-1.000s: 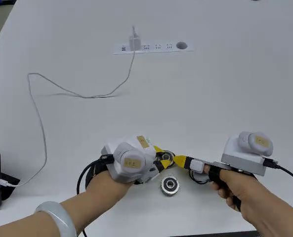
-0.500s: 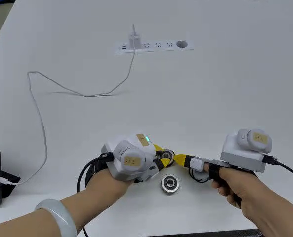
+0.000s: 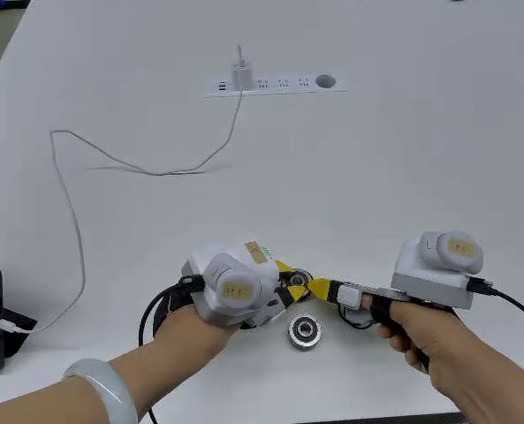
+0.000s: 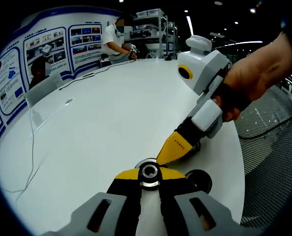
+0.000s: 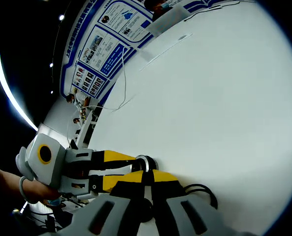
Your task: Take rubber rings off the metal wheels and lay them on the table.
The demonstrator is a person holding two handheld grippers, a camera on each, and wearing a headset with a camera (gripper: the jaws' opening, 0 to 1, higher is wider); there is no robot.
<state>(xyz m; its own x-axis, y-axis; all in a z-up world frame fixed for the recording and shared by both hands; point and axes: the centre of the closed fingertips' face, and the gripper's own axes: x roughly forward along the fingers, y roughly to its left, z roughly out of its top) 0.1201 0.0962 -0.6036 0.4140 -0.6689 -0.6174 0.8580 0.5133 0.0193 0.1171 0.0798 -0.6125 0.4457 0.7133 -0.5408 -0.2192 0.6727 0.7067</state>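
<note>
The left gripper [image 4: 149, 173] is closed narrow on 1 metal wheel [image 3: 298, 281], which sits clamped between its 2 yellow tips, just ahead of the jaws and low over the table [image 3: 376, 159]. The right gripper [image 3: 320, 286] comes in from the opposite side, nose to nose with the left one. Its jaws are drawn together, with the tips touching the wheel's rim. From the left gripper view they seem to nip the rubber ring [image 4: 142, 163] there, though the contact is too small to be sure.

Over the last second very little has changed. The wheel stays in the same clamp, the 2 sets of tips stay together at it, and the right gripper's body has only crept slightly toward the left one. The ring is still seated on the wheel, so the peel has not started. This looks like the stage of finding purchase on the rubber rather than pulling it free.

A 2nd wheel [image 3: 304, 330] lies flat on the table just beside the tips of both grippers, on the person's side of them, touched by neither. It appears to await its turn. Some black loops [image 5: 201, 191] lie on the table close beside the right gripper's jaws, on the side away from the left gripper.
</note>
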